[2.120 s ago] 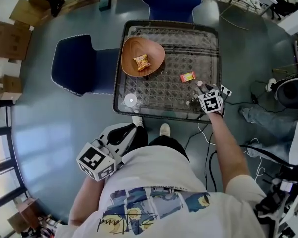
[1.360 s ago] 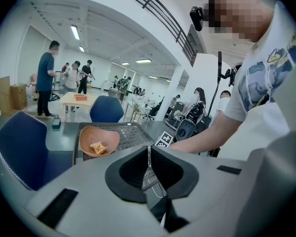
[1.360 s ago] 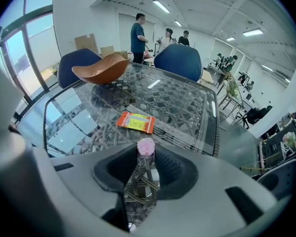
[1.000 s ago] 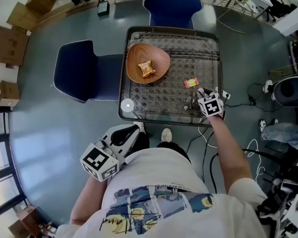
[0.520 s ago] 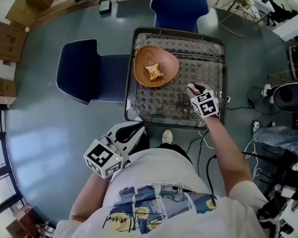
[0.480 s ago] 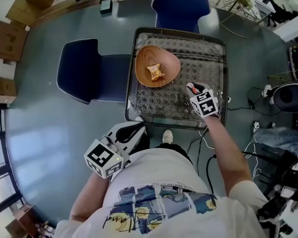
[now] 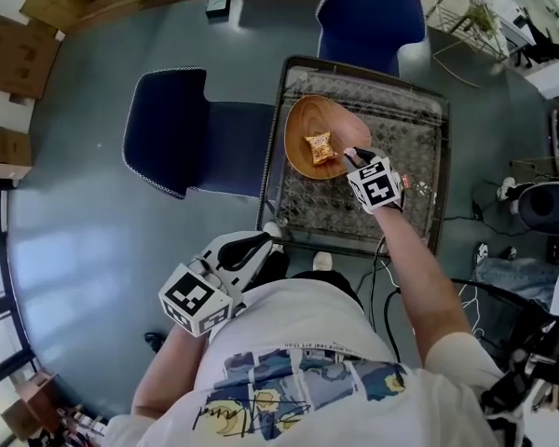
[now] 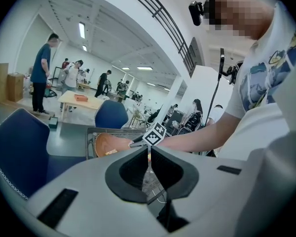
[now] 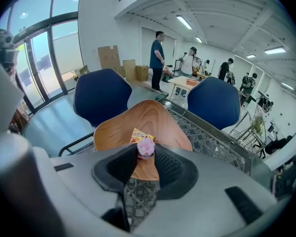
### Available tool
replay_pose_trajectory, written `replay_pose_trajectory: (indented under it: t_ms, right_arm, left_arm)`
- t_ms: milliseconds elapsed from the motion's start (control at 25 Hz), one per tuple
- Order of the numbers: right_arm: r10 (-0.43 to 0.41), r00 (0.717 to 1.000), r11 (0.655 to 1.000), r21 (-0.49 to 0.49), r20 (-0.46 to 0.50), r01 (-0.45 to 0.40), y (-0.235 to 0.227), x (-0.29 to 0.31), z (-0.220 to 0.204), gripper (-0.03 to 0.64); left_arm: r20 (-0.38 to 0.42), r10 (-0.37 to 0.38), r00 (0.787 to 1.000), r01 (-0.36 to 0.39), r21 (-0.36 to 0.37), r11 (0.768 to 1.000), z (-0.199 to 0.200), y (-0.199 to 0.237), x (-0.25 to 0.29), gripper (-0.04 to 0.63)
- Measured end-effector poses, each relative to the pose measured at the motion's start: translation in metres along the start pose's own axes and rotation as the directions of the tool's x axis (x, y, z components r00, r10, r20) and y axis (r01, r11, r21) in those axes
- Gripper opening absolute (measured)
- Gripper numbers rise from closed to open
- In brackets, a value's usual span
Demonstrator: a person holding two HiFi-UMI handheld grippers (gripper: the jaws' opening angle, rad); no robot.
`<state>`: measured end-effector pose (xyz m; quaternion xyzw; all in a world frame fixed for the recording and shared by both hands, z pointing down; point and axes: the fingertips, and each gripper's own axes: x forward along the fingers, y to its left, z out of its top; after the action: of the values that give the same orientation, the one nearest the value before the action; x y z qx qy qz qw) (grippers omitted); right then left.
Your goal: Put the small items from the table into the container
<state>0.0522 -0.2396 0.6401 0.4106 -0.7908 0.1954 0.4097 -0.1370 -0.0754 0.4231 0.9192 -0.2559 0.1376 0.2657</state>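
While the left hand-held gripper (image 8: 149, 150) is closed, the right (image 9: 146, 152) pinches a pink sweet (image 9: 146, 145) over the wooden bowl (image 9: 138, 116)

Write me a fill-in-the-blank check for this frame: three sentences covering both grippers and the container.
1. The right gripper is shut on a small ____ candy.
2. The orange snack packet lies inside the wooden ____.
3. The left gripper, shut, holds ____.
Missing words: pink; bowl; nothing.
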Motion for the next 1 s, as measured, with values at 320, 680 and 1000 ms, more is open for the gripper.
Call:
replay_pose_trajectory:
  t_ms: [320,680,1000]
  right_arm:
    - [-0.011,0.992,0.999,-0.037,-0.124,0.006,0.005,0.057,0.006,0.112]
    - [-0.044,0.965,0.998,-0.050,-0.260,0.032,0.003,0.090,-0.002,0.114]
    - [-0.026,0.962,1.000,-0.019,-0.270,0.022,0.007,0.094,-0.011,0.115]
  left_arm:
    - [-0.002,0.039,0.999,-0.039,-0.051,0.998,-0.005,0.048,-0.029,0.011]
    - [-0.009,0.033,0.999,-0.034,-0.099,0.994,-0.008,0.077,-0.049,0.009]
    - [-0.019,0.013,1.000,-0.015,-0.107,0.994,-0.009,0.083,-0.047,0.009]
